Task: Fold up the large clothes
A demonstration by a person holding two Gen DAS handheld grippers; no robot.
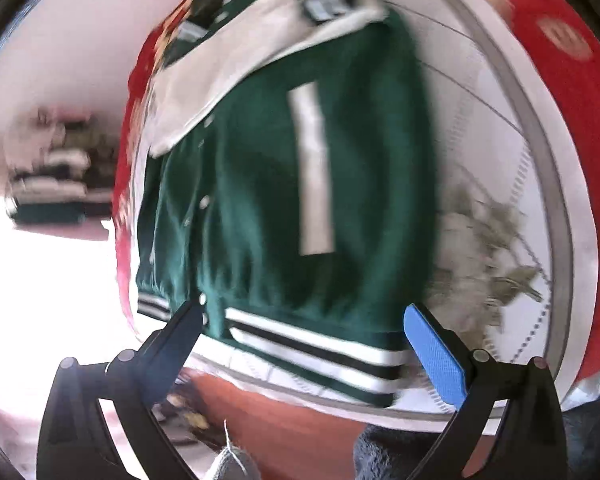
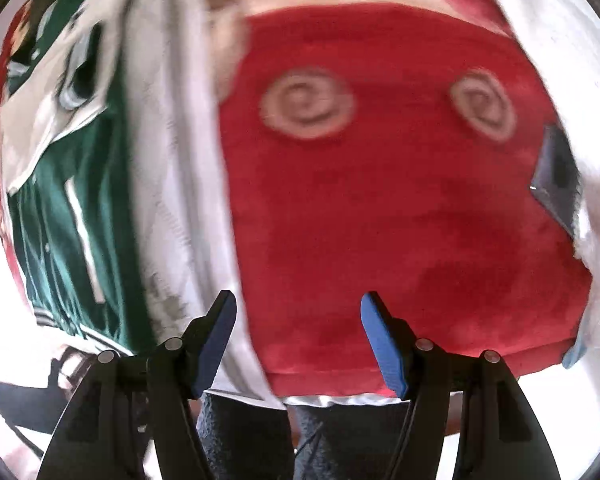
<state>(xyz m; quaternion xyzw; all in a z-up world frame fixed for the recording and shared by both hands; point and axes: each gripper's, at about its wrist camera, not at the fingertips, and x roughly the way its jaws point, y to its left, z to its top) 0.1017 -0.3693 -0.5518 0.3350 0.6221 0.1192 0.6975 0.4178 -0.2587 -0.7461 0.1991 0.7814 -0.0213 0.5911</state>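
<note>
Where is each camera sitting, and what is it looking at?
Left wrist: sits on the left gripper, looking down at the green jacket with striped hem lying on a white cloth; its jaws are open and empty.
Right wrist: sits on the right gripper, looking down at the red fleece blanket with swirl circles; its jaws are open and empty.
Shared: both show the green jacket, the red blanket and the white cloth.

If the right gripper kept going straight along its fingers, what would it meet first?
Most likely the red cloth, which fills the view ahead of the open, empty right gripper. The picture is blurred, so its depth is unclear. The green jacket lies off to the side.
</note>
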